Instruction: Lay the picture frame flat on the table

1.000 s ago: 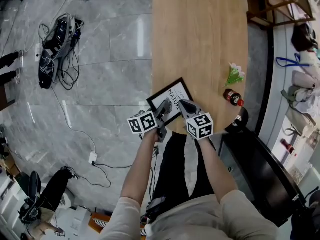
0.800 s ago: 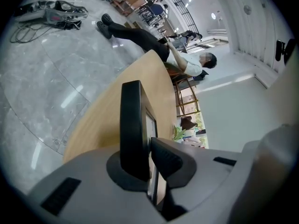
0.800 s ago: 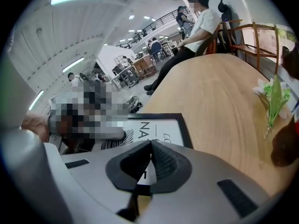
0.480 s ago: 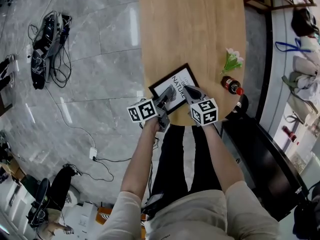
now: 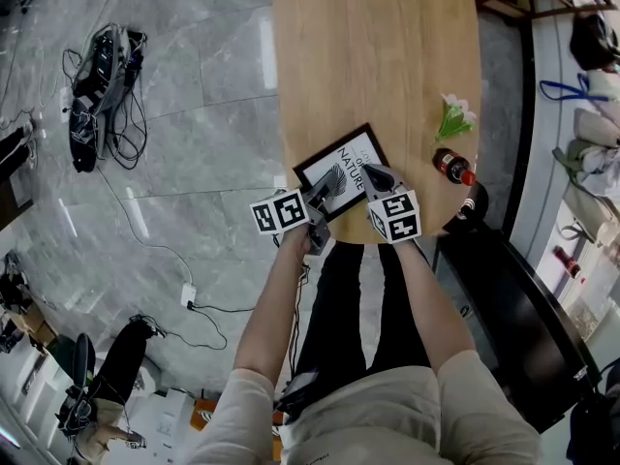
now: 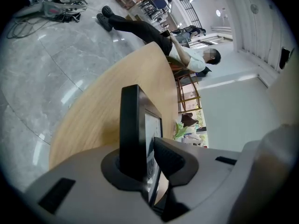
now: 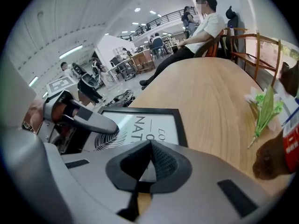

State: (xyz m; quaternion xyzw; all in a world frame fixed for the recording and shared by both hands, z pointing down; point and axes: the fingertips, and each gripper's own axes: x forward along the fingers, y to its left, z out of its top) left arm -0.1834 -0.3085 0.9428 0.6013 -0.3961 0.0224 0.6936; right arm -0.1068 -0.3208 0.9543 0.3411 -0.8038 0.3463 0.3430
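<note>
The picture frame (image 5: 341, 170), black-edged with a white print and a leaf drawing, lies at the near end of the wooden table (image 5: 378, 56), flat or close to flat. My left gripper (image 5: 323, 190) is shut on the frame's near left edge. In the left gripper view the frame (image 6: 135, 120) stands edge-on between the jaws of the left gripper (image 6: 140, 148). My right gripper (image 5: 374, 176) is at the frame's near right corner. In the right gripper view the frame (image 7: 149, 122) lies just beyond the right gripper (image 7: 149, 146), whose tips meet with nothing seen between them.
A green flower sprig (image 5: 453, 119) and a brown bottle with a red label (image 5: 451, 166) lie right of the frame. A dark round object (image 5: 468, 211) sits at the table's right edge. Cables and bags (image 5: 102, 85) lie on the floor left. A person (image 7: 201, 22) sits at the far end.
The head camera has shifted slightly. The left gripper keeps its hold on the frame, and the right gripper stays at the frame's near right corner.
</note>
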